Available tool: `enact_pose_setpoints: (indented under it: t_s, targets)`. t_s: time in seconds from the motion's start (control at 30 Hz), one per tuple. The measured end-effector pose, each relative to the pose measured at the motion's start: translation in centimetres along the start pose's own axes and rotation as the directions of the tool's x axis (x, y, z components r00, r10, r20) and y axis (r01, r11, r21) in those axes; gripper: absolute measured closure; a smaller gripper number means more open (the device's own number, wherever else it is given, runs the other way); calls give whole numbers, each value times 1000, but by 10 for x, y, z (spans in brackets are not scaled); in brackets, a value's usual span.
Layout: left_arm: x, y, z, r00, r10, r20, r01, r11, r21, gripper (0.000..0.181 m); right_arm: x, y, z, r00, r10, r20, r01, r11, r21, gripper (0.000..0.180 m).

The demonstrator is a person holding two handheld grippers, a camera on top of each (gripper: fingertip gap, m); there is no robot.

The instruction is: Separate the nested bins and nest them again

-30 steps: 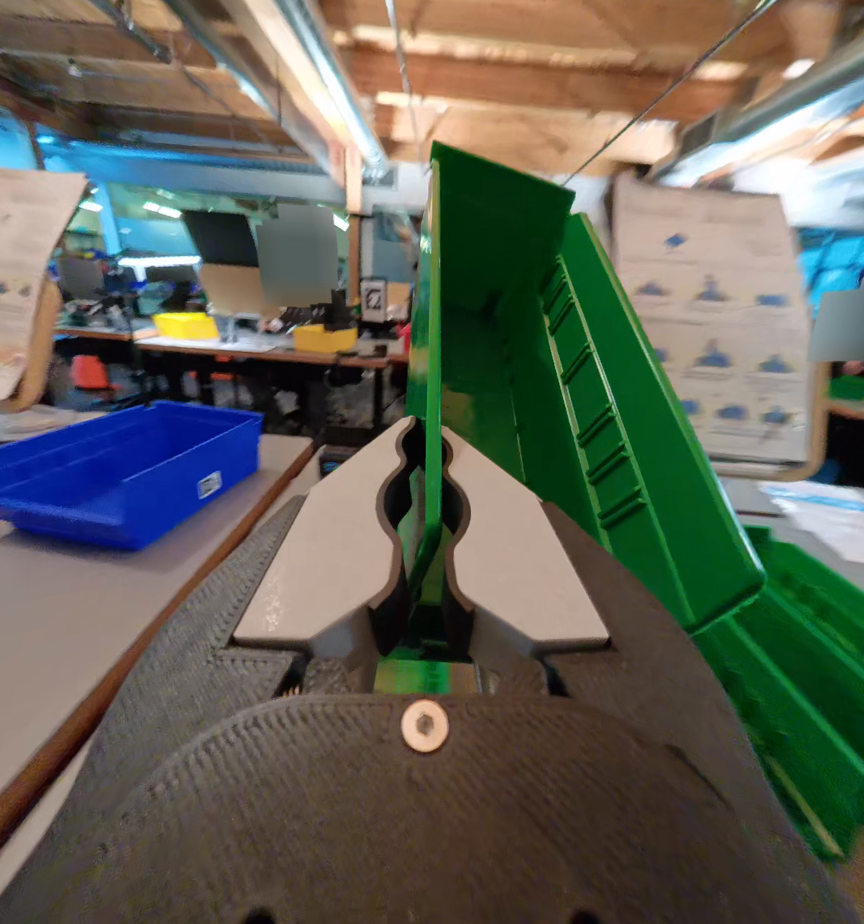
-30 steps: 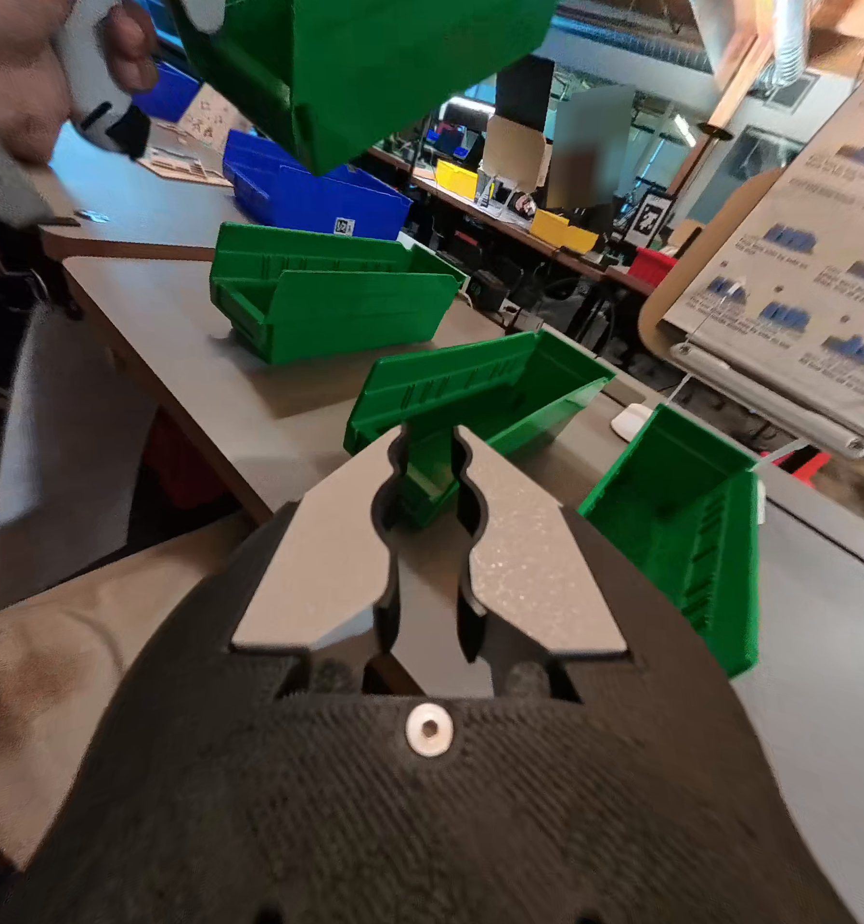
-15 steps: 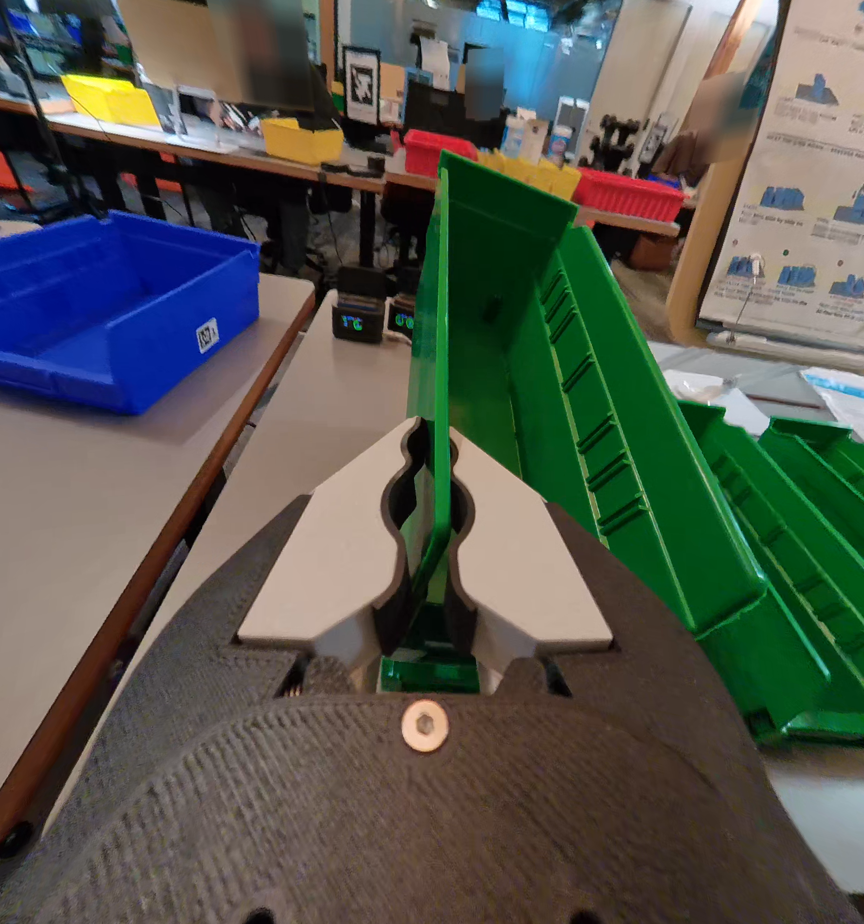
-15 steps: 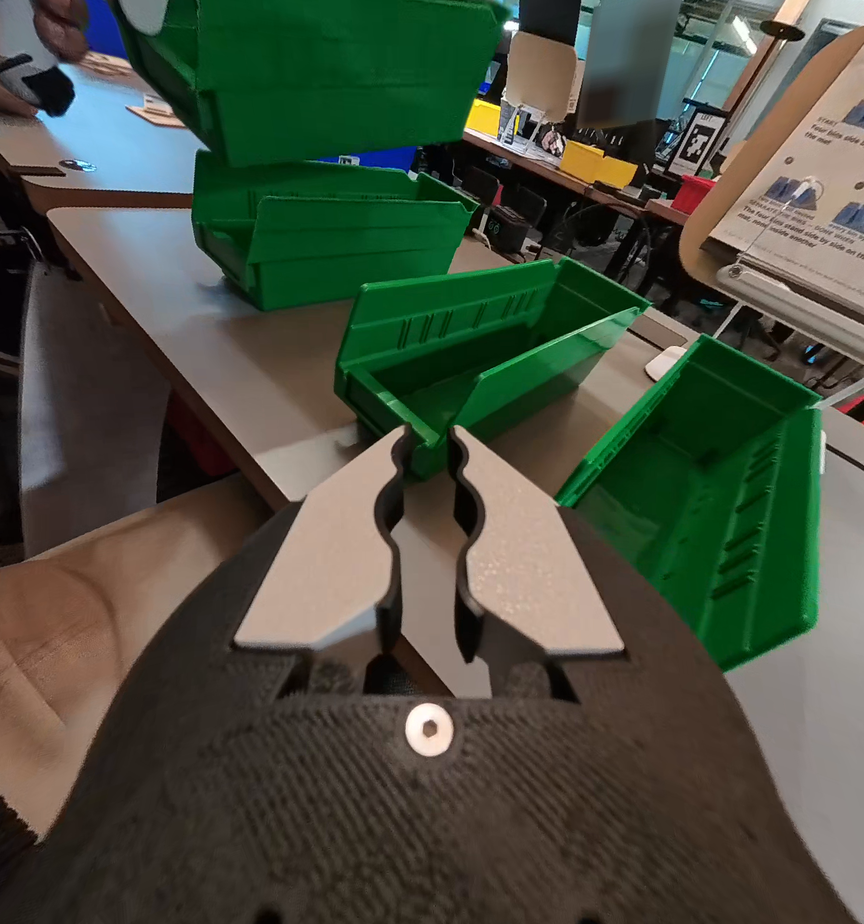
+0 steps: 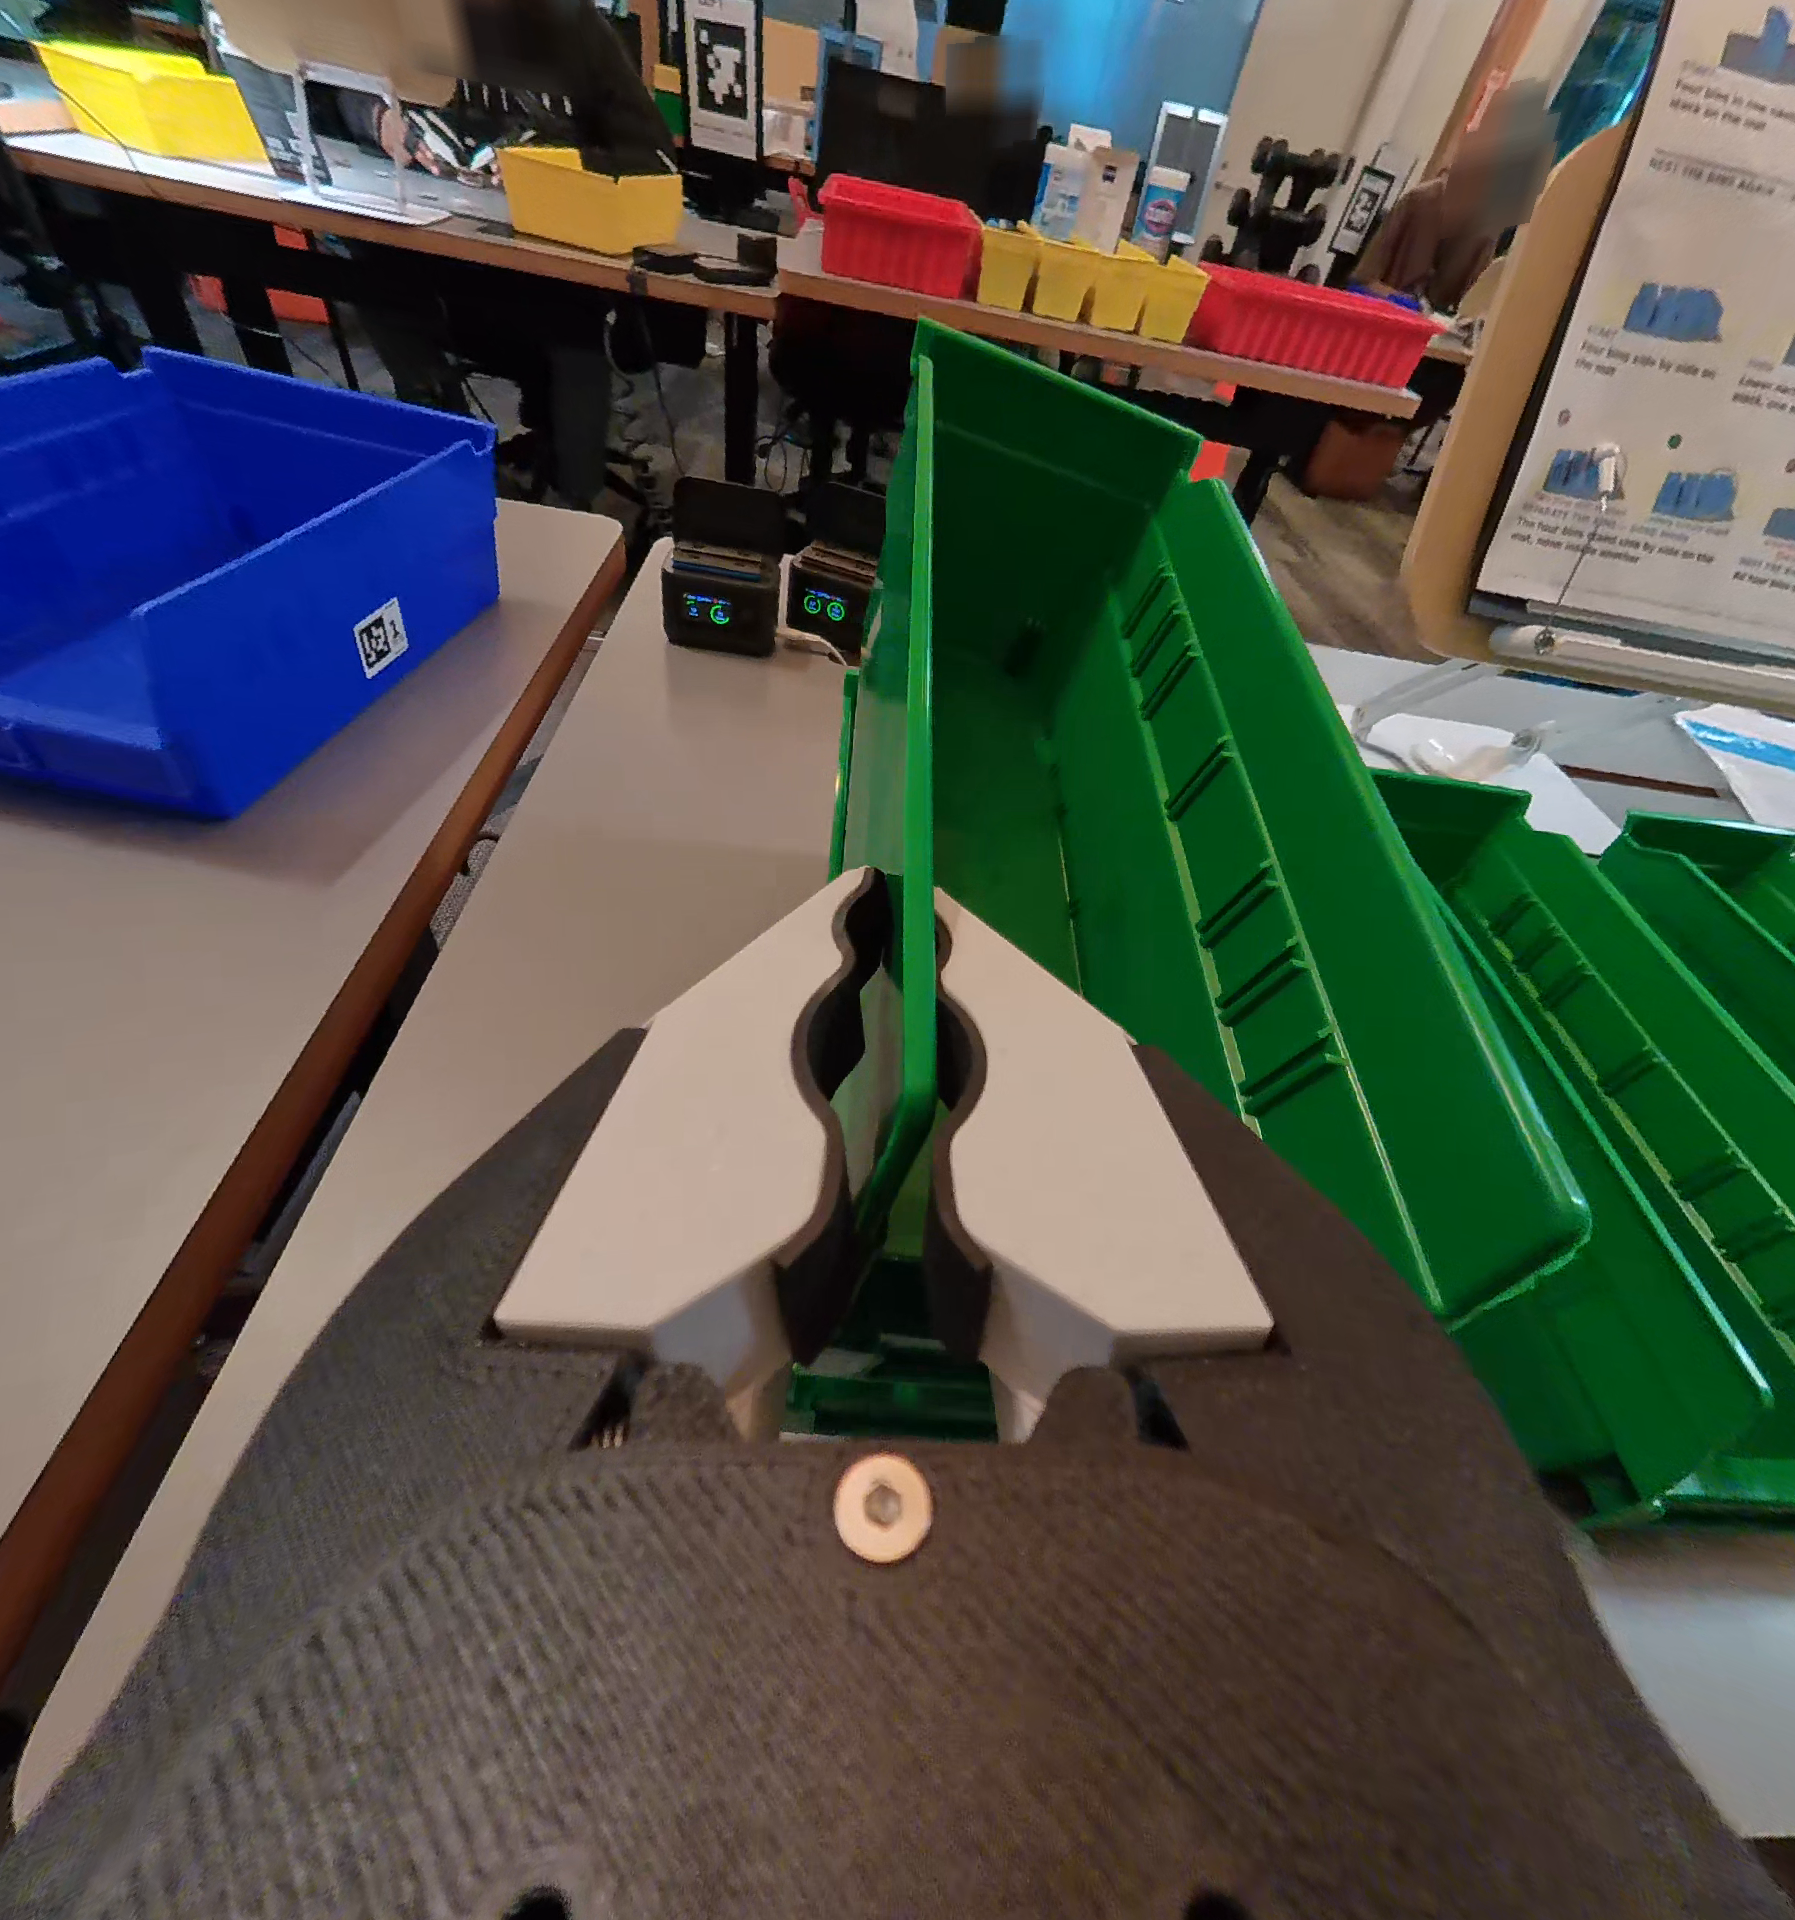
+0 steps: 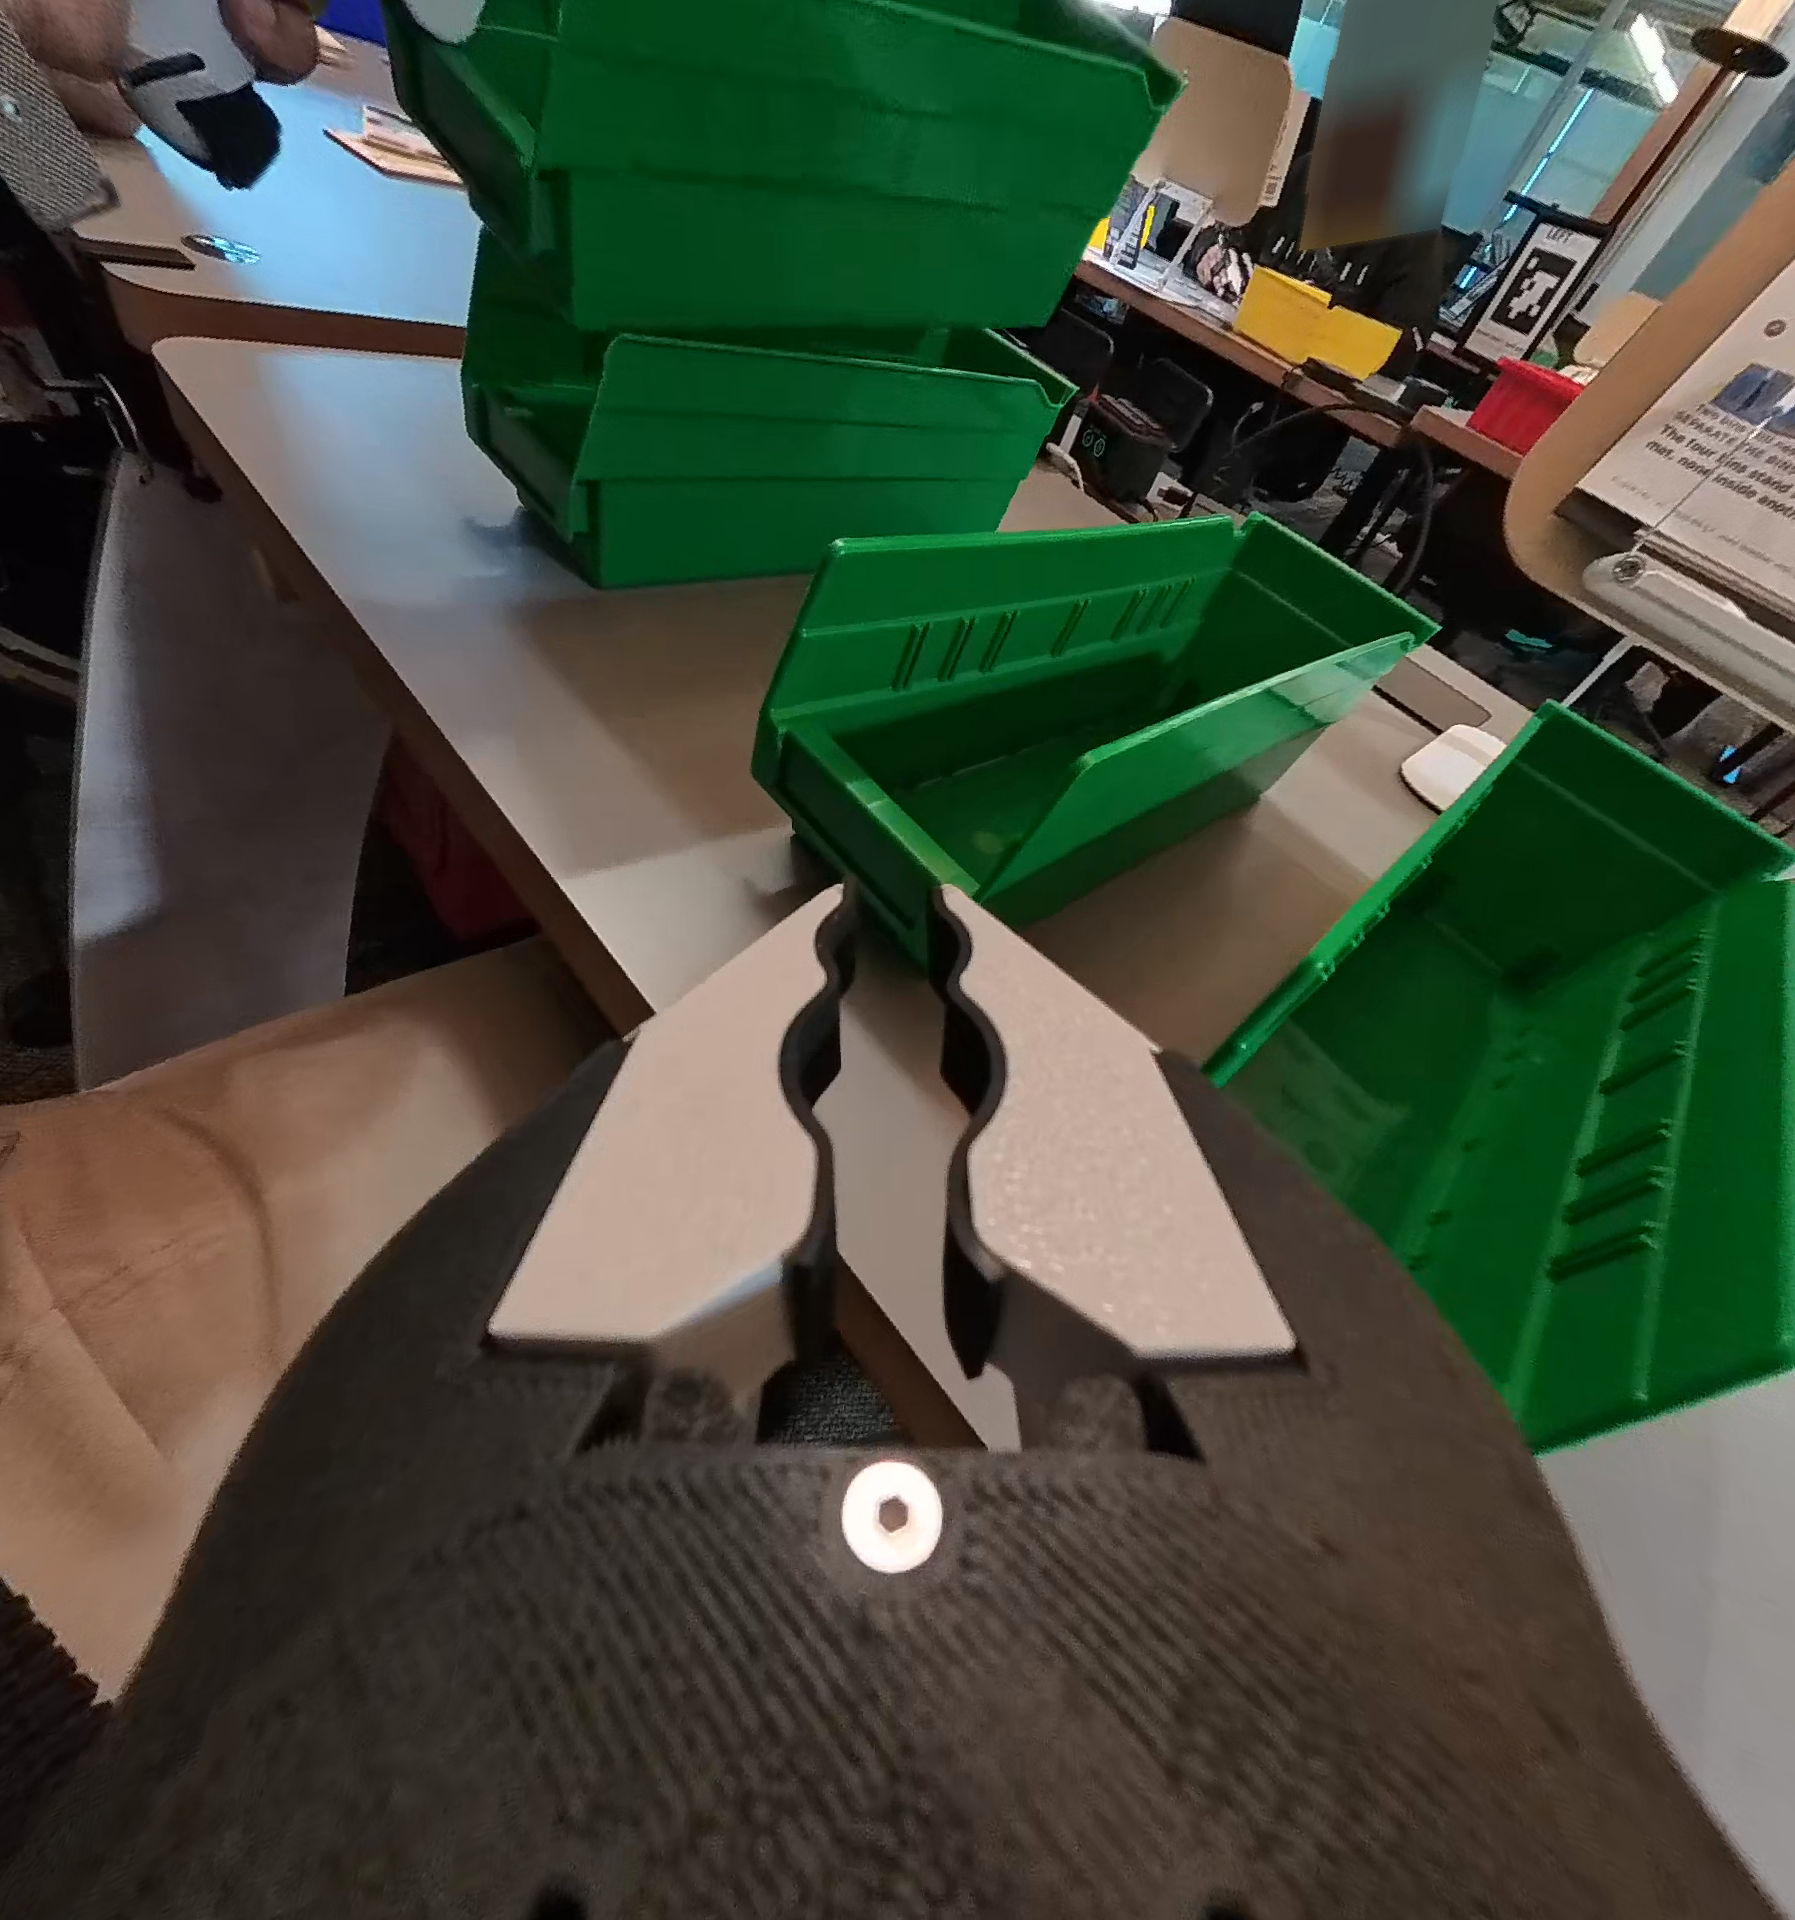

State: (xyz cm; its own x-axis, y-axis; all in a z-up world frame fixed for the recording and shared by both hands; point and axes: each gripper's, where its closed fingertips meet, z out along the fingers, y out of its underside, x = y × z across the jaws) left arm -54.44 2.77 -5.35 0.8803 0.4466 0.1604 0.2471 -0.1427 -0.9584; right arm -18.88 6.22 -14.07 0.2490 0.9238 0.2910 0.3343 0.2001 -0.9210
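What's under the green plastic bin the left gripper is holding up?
Another green bin sits on the grey table right under the held green bin. Their overlap hides whether they touch, and the lower bin's inside.

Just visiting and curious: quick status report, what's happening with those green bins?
Left gripper shut on held green bin, poised over bottom bin. Right gripper open, empty. Two single bins on table. Path clear.
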Motion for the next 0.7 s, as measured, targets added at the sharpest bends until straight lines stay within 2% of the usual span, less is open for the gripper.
enact_pose_setpoints:
  t_s: [0.03, 0.7]
  targets:
    - [1, 1, 1, 1000, 9, 3, -9, 1000, -6, 179, 0, 0, 0, 1000, -2, 0, 2, 1000, 0, 168]
    - [-4, 38, 27, 999, -45, 8, 46, 991, -125, 179, -6, 2, 0, 1000, -22, 7, 22, 1000, 3, 169]
